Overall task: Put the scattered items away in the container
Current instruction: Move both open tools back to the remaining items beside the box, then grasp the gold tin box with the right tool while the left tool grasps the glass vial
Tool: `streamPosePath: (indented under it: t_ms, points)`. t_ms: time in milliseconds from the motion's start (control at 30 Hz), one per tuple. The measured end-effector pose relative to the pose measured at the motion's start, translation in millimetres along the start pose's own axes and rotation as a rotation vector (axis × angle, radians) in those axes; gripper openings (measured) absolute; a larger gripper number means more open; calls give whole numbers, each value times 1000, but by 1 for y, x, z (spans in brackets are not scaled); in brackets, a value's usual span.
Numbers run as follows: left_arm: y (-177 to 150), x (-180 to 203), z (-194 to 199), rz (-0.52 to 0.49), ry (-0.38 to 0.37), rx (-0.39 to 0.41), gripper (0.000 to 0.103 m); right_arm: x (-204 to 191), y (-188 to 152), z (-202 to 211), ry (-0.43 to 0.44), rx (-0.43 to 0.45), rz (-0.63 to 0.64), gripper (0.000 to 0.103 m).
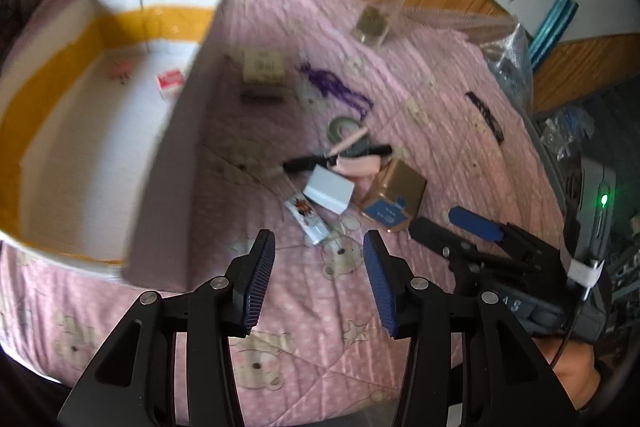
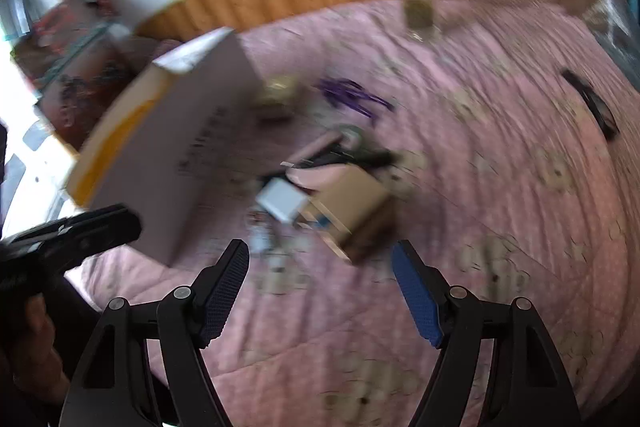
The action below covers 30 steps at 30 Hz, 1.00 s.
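Right wrist blurs; gold tin [image 2: 356, 207] apparently touches white box [image 2: 282, 205].

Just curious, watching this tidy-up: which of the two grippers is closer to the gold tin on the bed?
Right. The right gripper hangs open just short of the gold tin, which lies between its fingers' line; the left gripper, also open, sits further back and toward the box.

Right wrist view motion-blurred; gold tin [image 2: 356, 211] smeared, box [image 1: 60, 131] cropped left

Pink quilt [image 1: 420, 75] under box [image 1: 168, 163], clutter
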State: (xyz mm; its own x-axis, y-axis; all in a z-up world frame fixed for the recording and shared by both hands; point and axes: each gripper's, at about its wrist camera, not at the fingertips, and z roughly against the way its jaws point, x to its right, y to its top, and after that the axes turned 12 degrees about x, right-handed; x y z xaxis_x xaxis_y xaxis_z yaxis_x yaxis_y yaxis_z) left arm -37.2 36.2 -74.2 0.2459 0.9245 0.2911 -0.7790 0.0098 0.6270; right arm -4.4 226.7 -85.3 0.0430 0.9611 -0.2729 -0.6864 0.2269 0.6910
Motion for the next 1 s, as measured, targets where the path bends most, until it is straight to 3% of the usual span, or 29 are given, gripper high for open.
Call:
streamPosePath:
  t_ms: [133, 400, 433, 467, 533, 700, 800, 933, 1000]
  points:
    - [-5, 0, -28, 21, 21, -48, 49, 1, 6, -20, -19, -41, 41, 79]
    - [-6, -12, -83, 89, 85, -112, 49, -13, 7, -69, -67, -160, 320, 80]
    - [-7, -14, -89, 104, 88, -116, 49, -13, 7, -71, -64, -155, 330, 79]
    - [-7, -16, -95, 115, 99, -120, 49, -11, 7, -73, -58, -153, 334, 71]
    - [-4, -12, -97, 79, 120, -89, 49, -5, 6, -74, -29, -161, 295, 61]
    - [-6, 4, -104, -44, 173, -46, 48, 11, 10, -70, 14, -155, 185, 61]
    - [-10, 8, -103, -103, 225, -7, 33, 23, 14, -67, 34, -150, 89, 60]
    - [-10, -1, -97, -77, 230, 8, 20, 33, 15, -64, 55, -147, 7, 60]
    - [-9, -7, -95, -36, 216, -2, 19, 34, 15, -62, 65, -142, -13, 58]
